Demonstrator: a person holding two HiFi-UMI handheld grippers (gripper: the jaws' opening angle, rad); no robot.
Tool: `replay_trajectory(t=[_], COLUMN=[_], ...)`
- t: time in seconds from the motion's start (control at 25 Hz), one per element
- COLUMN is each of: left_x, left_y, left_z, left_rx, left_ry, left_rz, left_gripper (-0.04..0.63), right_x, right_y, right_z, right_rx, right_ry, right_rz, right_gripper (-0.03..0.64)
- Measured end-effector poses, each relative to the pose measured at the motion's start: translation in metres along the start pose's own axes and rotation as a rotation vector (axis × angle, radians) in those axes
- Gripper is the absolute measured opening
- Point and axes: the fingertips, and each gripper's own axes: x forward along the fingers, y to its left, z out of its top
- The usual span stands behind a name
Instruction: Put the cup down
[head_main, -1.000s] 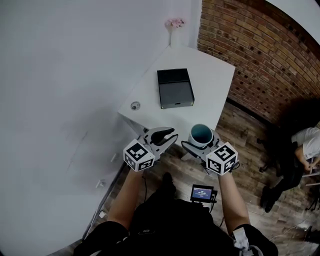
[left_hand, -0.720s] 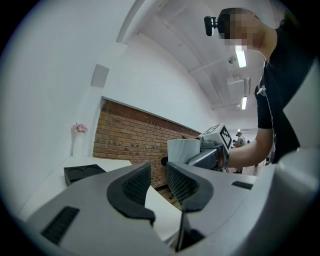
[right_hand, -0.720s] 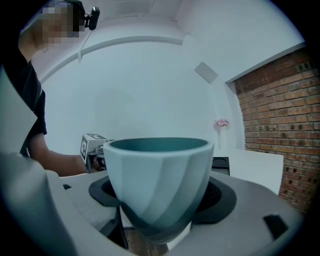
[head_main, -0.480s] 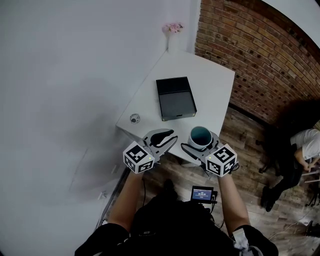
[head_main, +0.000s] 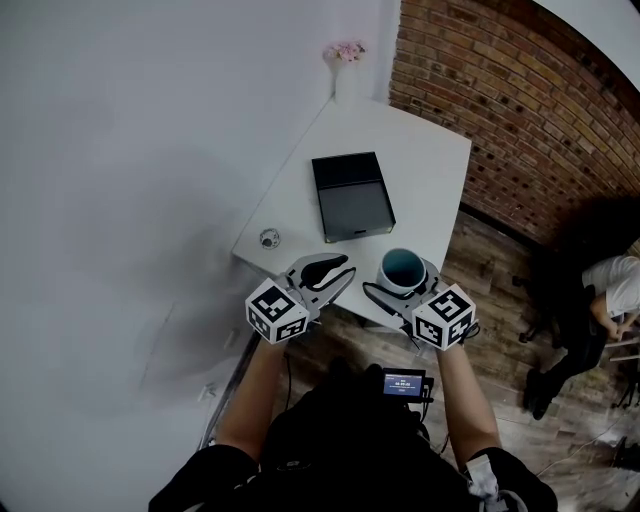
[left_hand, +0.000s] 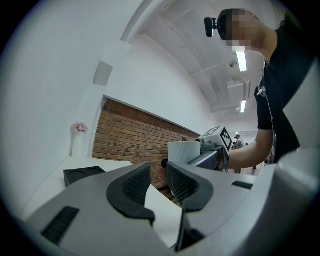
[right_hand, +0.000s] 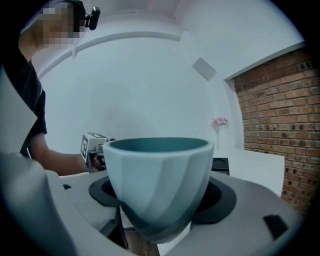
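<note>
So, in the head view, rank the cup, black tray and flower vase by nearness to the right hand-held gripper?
1. Cup: held in the right hand-held gripper.
2. Black tray: mid-table.
3. Flower vase: far corner, by wall.

soft even daylight, fisheye-warped dark corners

- A white counter (head_main: 425, 160) stood in the corner between a white wall (head_main: 150, 150) and a brick wall (head_main: 520, 90).
- A black tray (head_main: 352, 196) lay near the counter's middle, with two round hollows in its top.
- A small round thing (head_main: 269, 238) sat by the counter's left edge, apart from the tray.
- Pink flowers (head_main: 346, 52) stood at the far corner.
- On the wood floor (head_main: 490, 260) at the right edge was a person (head_main: 605, 290) in a white top.
</note>
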Motion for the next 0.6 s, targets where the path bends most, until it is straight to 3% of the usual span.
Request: replay_trajectory(t=[0.6], left_x=[0.022], left_y=[-0.013], left_z=[0.001], left_rx=[0.019], left_ry=[0.033], left_rz=[0.038], left_gripper=[0.091], right_x=[-0.019], right_y=[-0.015], right_z=[0.003], right_rx=[-0.015], right_ry=[-0.014], right_rz=[0.031], right_gripper=[0.393])
